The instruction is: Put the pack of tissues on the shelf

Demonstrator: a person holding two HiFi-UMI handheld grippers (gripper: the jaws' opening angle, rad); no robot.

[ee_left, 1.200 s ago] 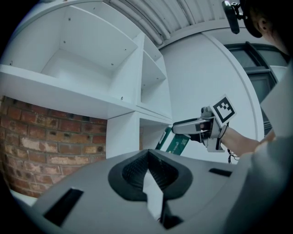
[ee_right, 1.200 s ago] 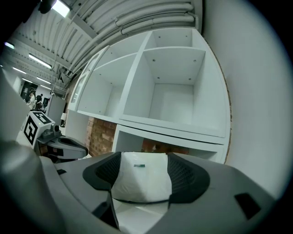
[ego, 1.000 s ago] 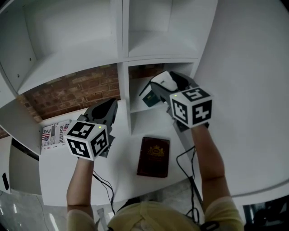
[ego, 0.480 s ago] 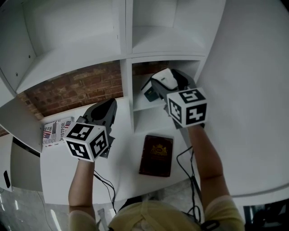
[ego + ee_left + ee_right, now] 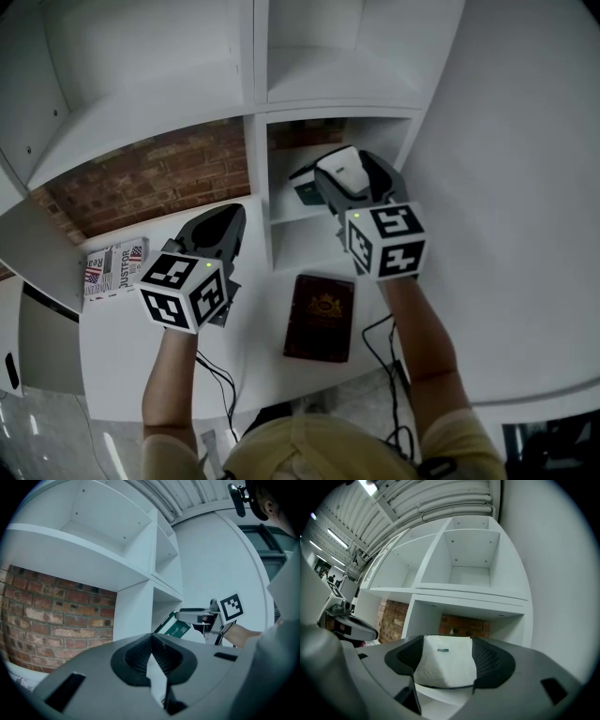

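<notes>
Pinching pack of tissues (image 5: 443, 665) between right gripper (image 5: 337, 178) fingers, left gripper (image 5: 151, 640) fingers pressed together

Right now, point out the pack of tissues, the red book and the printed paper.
pack of tissues (image 5: 443, 660): right gripper view, white front face.
red book (image 5: 320, 317): head view, cover centre.
printed paper (image 5: 114, 270): head view, page middle.

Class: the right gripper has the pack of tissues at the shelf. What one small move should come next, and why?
Probably ease the right gripper forward into the compartment with the brick back. Its jaws clamp the pack of tissues, which hangs at the mouth of the shelf, seemingly not yet set down on a board.
</notes>
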